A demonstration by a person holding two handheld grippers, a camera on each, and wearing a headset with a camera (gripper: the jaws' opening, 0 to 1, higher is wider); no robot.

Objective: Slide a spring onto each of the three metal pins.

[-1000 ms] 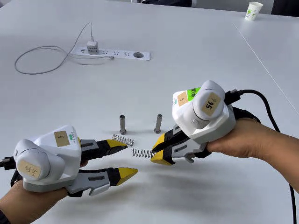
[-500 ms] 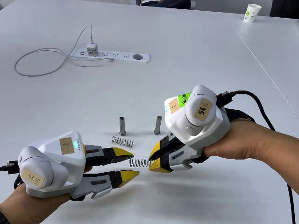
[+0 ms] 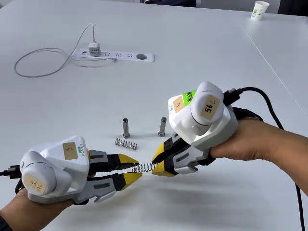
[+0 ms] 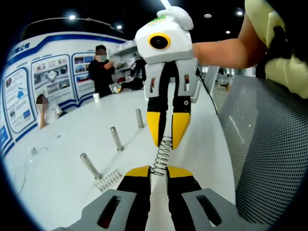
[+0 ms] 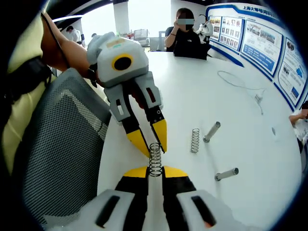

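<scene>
— Your right gripper point(image 3: 158, 166) is nearly closed, pinching one end of a curly wire spring point(image 3: 145, 167).
— Your left gripper point(image 3: 139, 170) has its jaws a little apart, one on each side of the other end.
— Two springs: the second spring point(image 3: 126, 143) lies flat, past your left gripper.
— Three smooth metal pins point(image 4: 116, 138) stand upright just past it; a white power strip point(image 3: 115, 56) lies far beyond.

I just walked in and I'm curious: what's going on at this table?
A person holds a claw in each hand. The right claw is shut on one end of a spring, and the left claw sits around its other end; whether it grips is unclear. A second spring lies on the table beside the three metal pins, which stand bare.
</scene>
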